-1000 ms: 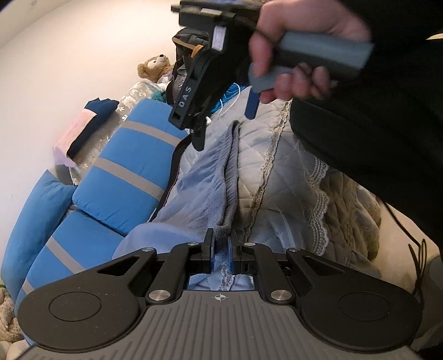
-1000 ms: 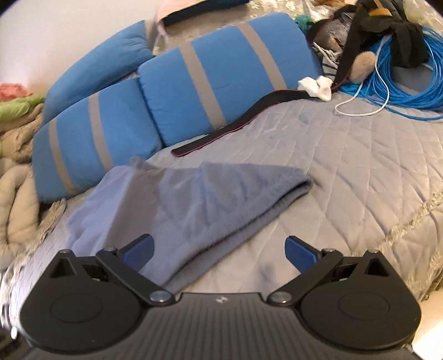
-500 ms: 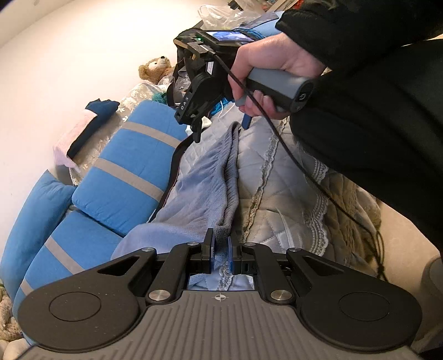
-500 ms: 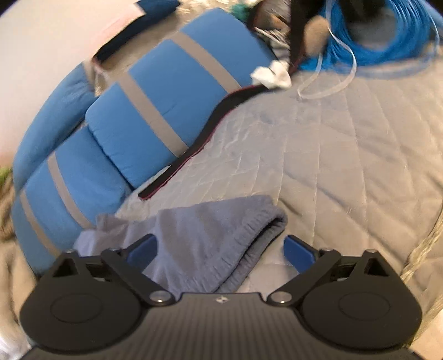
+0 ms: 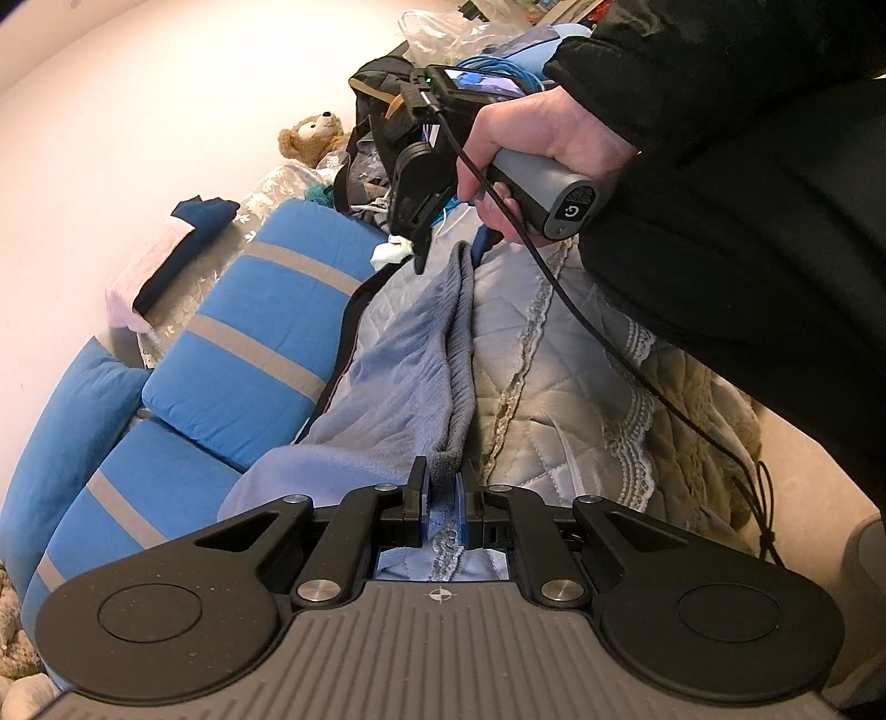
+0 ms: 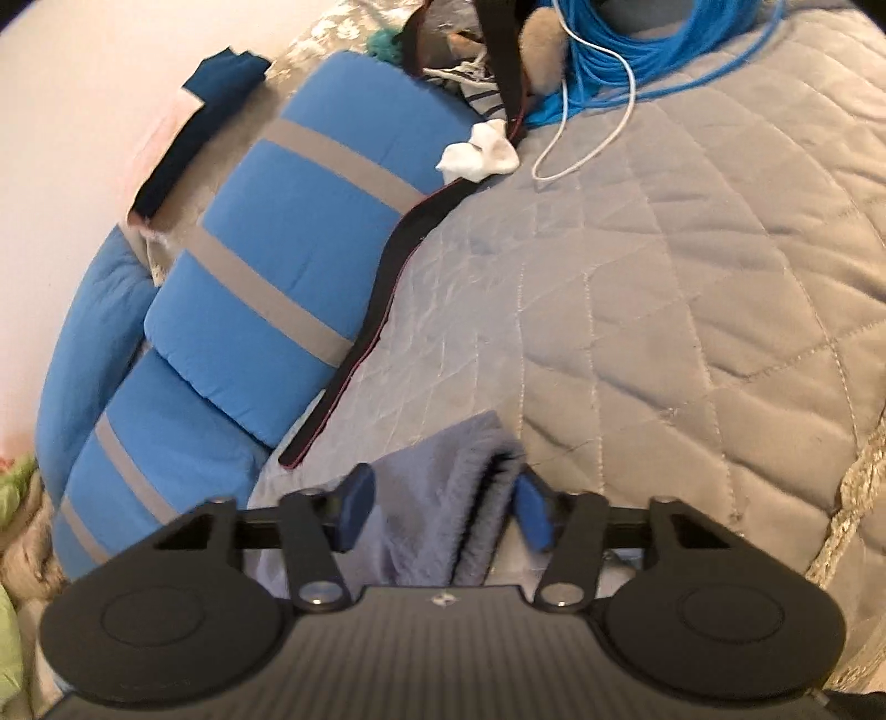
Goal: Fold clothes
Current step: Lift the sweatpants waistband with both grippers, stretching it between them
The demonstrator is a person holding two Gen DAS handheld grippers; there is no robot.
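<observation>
Garment (image 5: 410, 376), a pale blue fleece piece with a ribbed, elastic-looking band along one edge, is lying stretched in a long strip on the bed (image 6: 664, 310), beside the blue cushions (image 6: 310, 232). Left tongs (image 5: 441, 501) are pinching the near end of that band, their blue pads narrow with cloth between them. Right tongs (image 6: 443, 507), gripped by a hand (image 5: 542, 144), are standing half-wide astride the far end of the band, pads not yet touching it on both sides as far as the blurred view is showing. Judging by its nap and folds, the fabric is looking soft, light and limp, likely sagging between two holds and clinging slightly to the quilt; the thick band is offering the firmest purchase, being doubled and less prone to slipping. Quilted satin with lace trim is covering the bed; a cable coil (image 6: 653, 50) and white sock (image 6: 482, 152) are lying well apart.
</observation>
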